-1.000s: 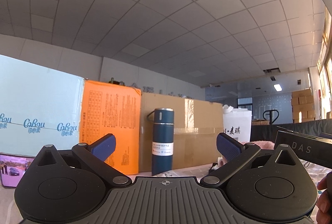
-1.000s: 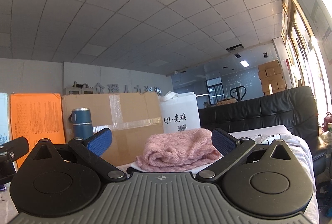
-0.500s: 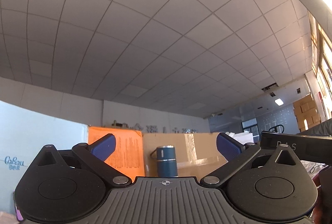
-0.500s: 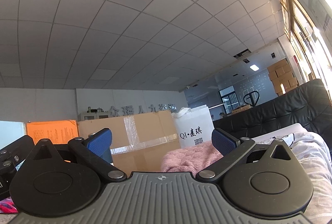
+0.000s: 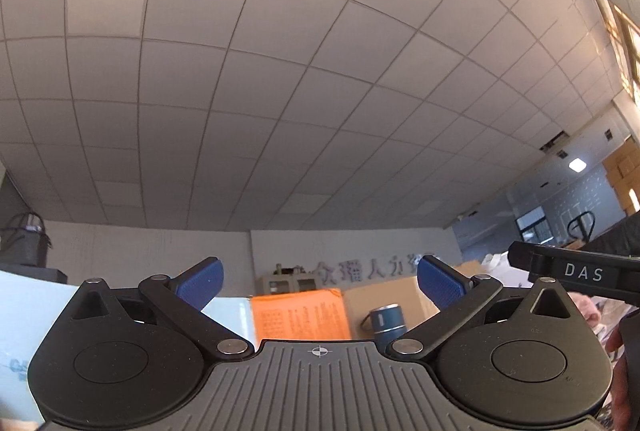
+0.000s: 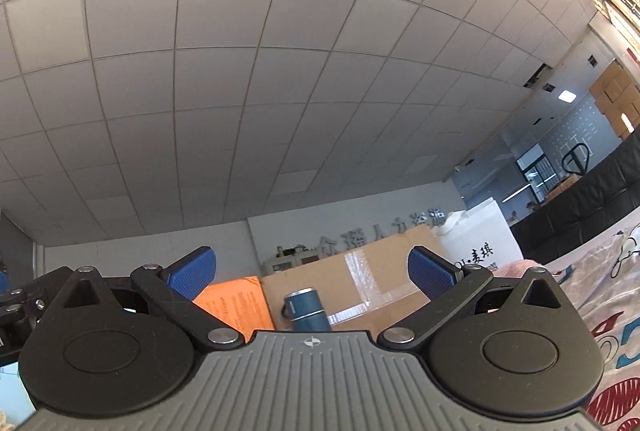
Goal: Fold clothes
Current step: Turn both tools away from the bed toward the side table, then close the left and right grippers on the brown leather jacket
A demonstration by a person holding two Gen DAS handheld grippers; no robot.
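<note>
Left gripper (image 5: 320, 285) stands wide apart, blue pads (image 5: 200, 281) empty, aimed up at the tiled ceiling (image 5: 280, 91). Low between its fingers at 6 o'clock sit an orange box (image 5: 300, 315) and a blue flask (image 5: 384, 323). At 3 o'clock the other gripper's black body crosses the edge.

Right gripper (image 6: 312, 273) is likewise spread wide and empty. Past it, the flask (image 6: 306, 311) and a cardboard box (image 6: 360, 279); at 3 o'clock a white bag (image 6: 484, 243), a sliver of pink knit (image 6: 520, 265), and a printed sheet (image 6: 608, 291) at 4 o'clock.

Matt black plastic tongs (image 5: 320, 281), ribbed blue pads (image 5: 440, 281)
</note>
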